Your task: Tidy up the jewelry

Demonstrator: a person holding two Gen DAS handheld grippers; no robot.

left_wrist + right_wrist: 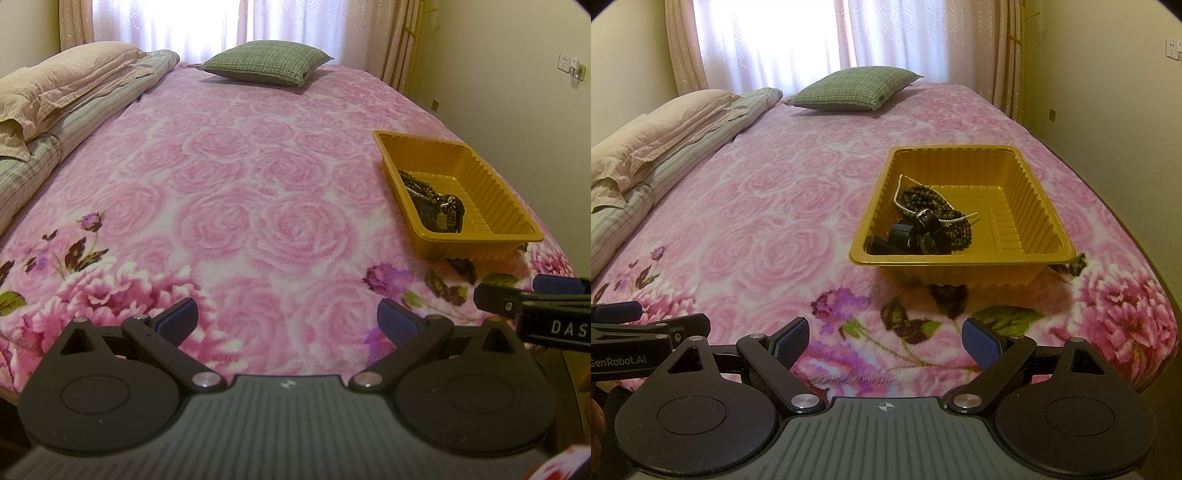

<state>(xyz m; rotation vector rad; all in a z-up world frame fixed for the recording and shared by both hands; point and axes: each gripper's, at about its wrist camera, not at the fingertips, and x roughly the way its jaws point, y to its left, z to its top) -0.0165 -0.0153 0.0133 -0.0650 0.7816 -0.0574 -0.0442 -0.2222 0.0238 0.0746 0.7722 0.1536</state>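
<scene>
While both grippers [884, 341] tilt downward, their fingers [792, 341] gape empty.

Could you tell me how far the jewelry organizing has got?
Looks done: beads, a pearl strand and a watch all lie in the tray. In hand: nothing; the left gripper and right gripper are open. Left: no loose jewelry visible on the bed.

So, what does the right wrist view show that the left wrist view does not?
Only the right wrist view shows the white bead strand draped over the dark beads and the tray's whole floor. Only the left wrist view shows the right gripper from the side. Both show the yellow tray, the pink blanket and the green pillow.
</scene>
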